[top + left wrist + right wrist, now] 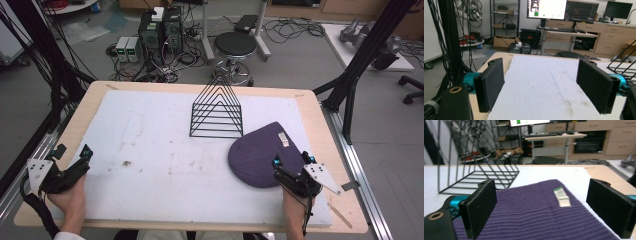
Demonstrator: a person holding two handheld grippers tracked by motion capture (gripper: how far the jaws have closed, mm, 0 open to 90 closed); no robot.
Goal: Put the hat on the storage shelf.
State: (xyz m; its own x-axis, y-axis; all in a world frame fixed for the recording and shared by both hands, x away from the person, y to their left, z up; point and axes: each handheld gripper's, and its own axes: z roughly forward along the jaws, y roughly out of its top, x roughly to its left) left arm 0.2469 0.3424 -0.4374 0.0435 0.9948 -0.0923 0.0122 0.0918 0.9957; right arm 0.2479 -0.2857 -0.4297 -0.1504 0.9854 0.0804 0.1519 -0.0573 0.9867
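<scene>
A purple knit beanie with a small white label lies flat on the white foam mat at the right. My right gripper stands open at the beanie's near edge, its jaws spread over the purple knit without pressing on it. A black wire rack, triangular in shape, stands at the middle back of the mat and shows at the left in the right gripper view. My left gripper is open at the mat's left edge, with only bare mat between its jaws.
The mat covers a wooden table. Black frame posts stand at the right and left. On the floor behind are a round stool, computer boxes and loose cables.
</scene>
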